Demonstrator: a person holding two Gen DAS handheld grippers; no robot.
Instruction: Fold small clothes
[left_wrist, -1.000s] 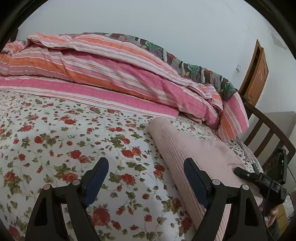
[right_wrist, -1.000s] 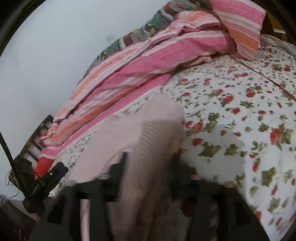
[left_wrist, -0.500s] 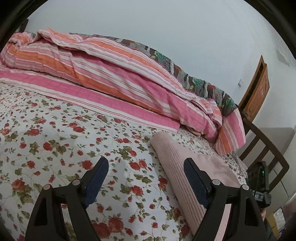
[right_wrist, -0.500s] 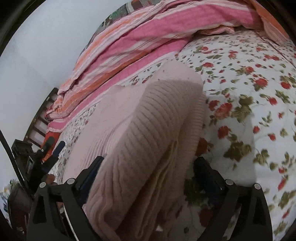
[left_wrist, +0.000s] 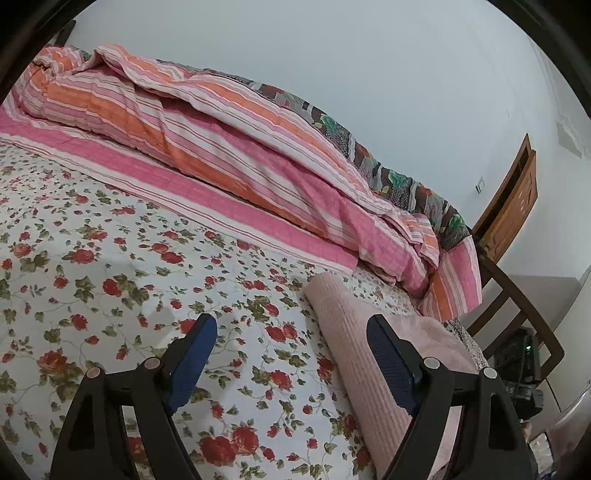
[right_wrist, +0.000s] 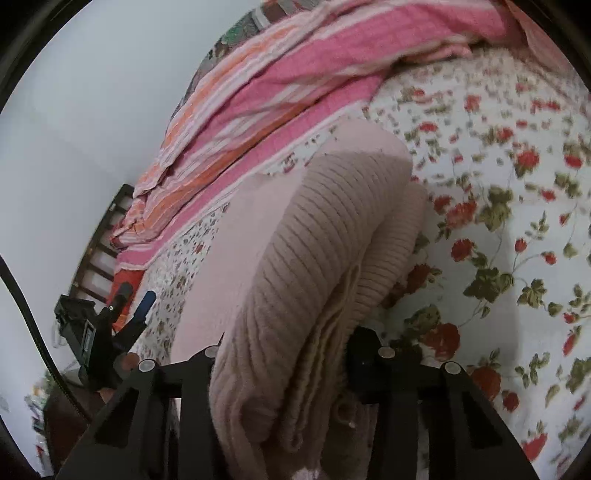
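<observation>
A pale pink ribbed knit garment (left_wrist: 354, 354) lies folded on the floral bedsheet (left_wrist: 110, 280), at the right of the left wrist view. My left gripper (left_wrist: 291, 354) is open and empty above the sheet, just left of the garment; its right finger overlaps the fold edge. In the right wrist view the garment (right_wrist: 317, 258) is bunched in thick folds, and my right gripper (right_wrist: 284, 350) is shut on its near edge. The fingertips are buried in the knit. The left gripper also shows in the right wrist view (right_wrist: 133, 302), at the garment's far side.
A rumpled pink and orange striped quilt (left_wrist: 221, 155) runs along the back of the bed against the wall. A dark wooden bed frame (left_wrist: 517, 306) and a brown door (left_wrist: 513, 206) stand at the right. The floral sheet stretches to the left.
My right gripper has closed on the bunched knit edge; half a second ago its fingers stood wide around it. My left gripper has drawn back and turned right, staying open.
</observation>
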